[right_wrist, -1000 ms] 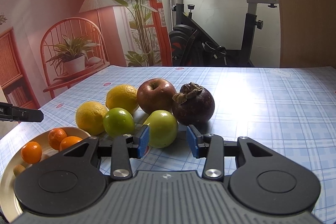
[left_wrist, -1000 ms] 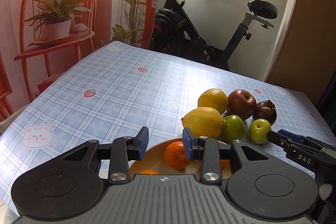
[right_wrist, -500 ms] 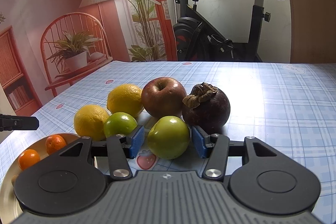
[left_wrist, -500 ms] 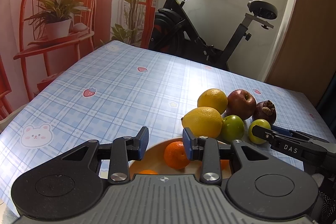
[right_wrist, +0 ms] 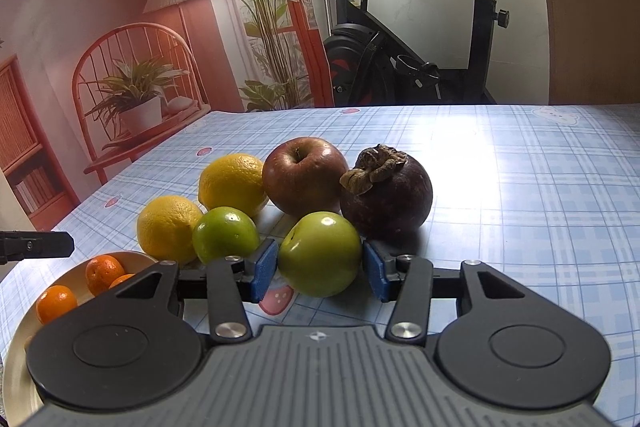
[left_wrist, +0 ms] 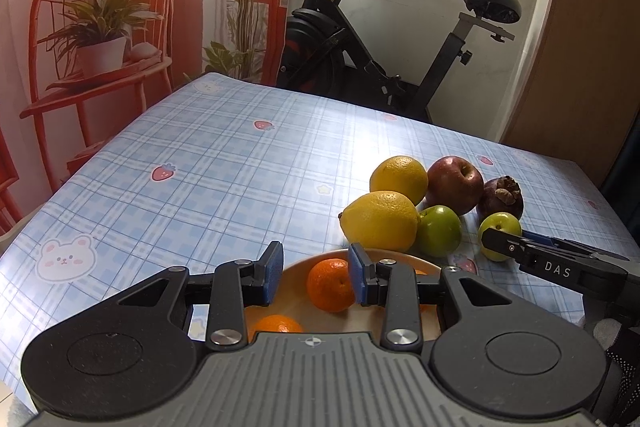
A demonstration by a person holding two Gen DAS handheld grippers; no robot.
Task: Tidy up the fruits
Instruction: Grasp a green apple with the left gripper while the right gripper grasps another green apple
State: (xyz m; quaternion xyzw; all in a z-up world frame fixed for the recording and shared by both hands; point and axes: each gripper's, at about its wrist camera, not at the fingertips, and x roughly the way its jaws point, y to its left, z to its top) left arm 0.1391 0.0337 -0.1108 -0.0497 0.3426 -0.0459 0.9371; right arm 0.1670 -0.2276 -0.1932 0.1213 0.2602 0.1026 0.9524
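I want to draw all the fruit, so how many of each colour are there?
Yellow citrus fruits: 2
Green fruits: 2
Red apple: 1
Dark purple mangosteen: 1
Small oranges on the plate: 3 showing
Total: 9

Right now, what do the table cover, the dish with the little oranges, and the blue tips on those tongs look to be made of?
Table cover: probably wipe-clean vinyl, since window light glares off the printed checks.
Dish: smooth, softly glossy, cream to brassy; ceramic or metal, hard to say.
Blue tips: fine ribbed texture, matte, likely rubber.
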